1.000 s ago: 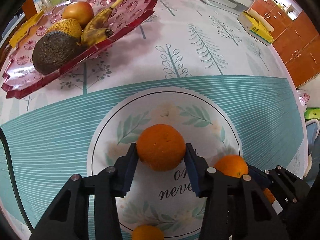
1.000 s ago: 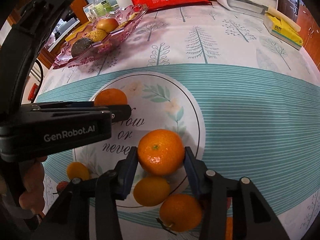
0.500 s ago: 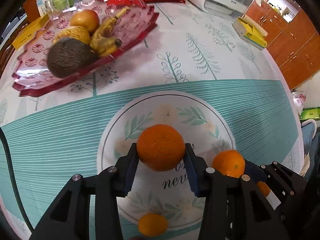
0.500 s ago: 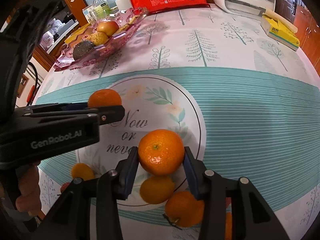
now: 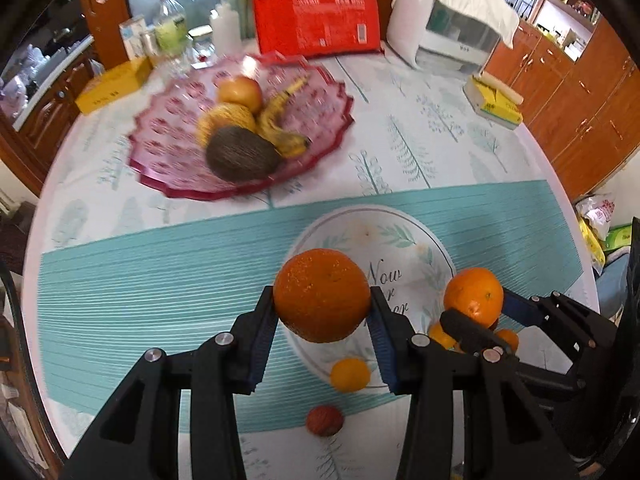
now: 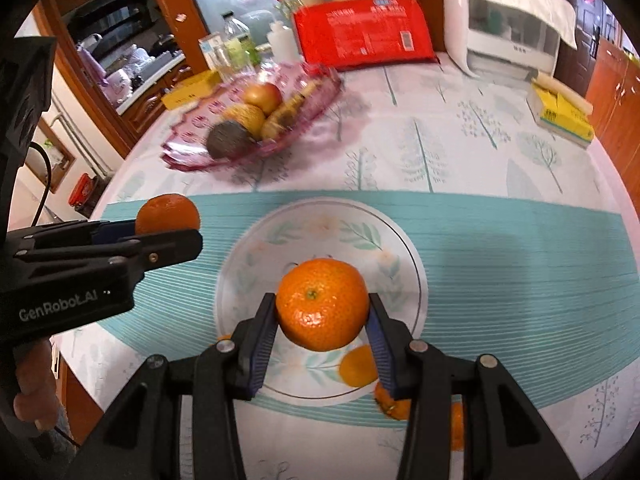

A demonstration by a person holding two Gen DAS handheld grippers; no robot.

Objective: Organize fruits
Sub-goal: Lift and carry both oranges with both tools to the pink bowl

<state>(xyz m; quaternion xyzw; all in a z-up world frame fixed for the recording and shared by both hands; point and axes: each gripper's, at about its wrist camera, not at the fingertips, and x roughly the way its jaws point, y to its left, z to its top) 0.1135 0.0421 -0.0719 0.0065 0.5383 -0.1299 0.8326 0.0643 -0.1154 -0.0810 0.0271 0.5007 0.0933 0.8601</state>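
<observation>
My left gripper (image 5: 322,312) is shut on an orange (image 5: 322,294) and holds it well above the tablecloth; it shows at the left of the right wrist view (image 6: 168,224). My right gripper (image 6: 322,320) is shut on a second orange (image 6: 322,304), also lifted; it shows at the right of the left wrist view (image 5: 474,298). A pink fruit tray (image 5: 168,128) at the back left holds an apple (image 5: 240,92), a banana (image 5: 282,128) and an avocado (image 5: 240,154). Small oranges (image 5: 350,374) lie on the table below.
A small red-brown fruit (image 5: 325,420) lies near the table's front edge. A red package (image 5: 316,24), a white appliance (image 5: 448,24), bottles (image 5: 168,28) and a yellow box (image 5: 114,86) stand at the back. A yellow tissue pack (image 5: 494,100) lies at the right.
Both grippers have risen and pulled back with their oranges. The tray and the printed circle on the cloth now look farther away and more of the room shows.
</observation>
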